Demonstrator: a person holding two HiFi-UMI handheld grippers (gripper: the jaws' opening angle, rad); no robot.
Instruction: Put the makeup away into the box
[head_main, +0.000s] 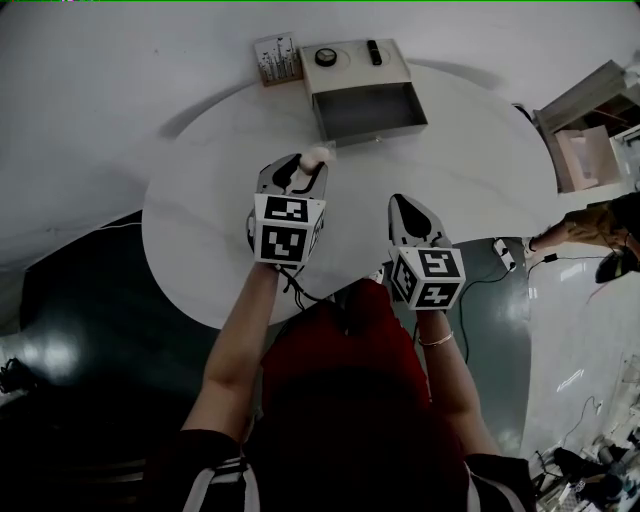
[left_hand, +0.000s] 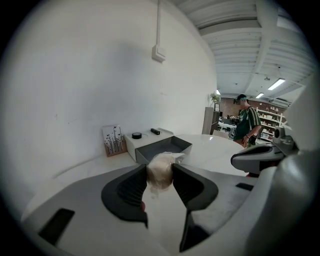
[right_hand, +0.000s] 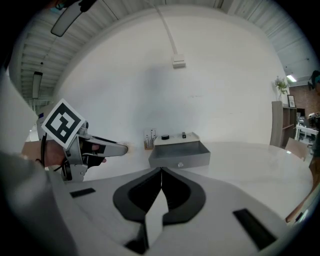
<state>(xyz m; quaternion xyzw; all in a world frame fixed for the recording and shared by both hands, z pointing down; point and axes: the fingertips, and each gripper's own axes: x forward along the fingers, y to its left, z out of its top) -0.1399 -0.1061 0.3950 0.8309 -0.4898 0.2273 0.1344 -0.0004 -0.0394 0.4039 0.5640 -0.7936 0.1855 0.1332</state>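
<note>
The round white counter carries a white box with an open grey drawer. The right claw is pressed together, empty. The left claw pinches a soft pale-beige makeup puff at its tips, short of the drawer. Released early, the puff would likely land outside.

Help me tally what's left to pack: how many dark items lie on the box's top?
2. A round black item lies toward the head view's left on the box top, a narrow dark item toward its right. None seems hidden there.

The table is smooth and glossy, the puff matt
</note>
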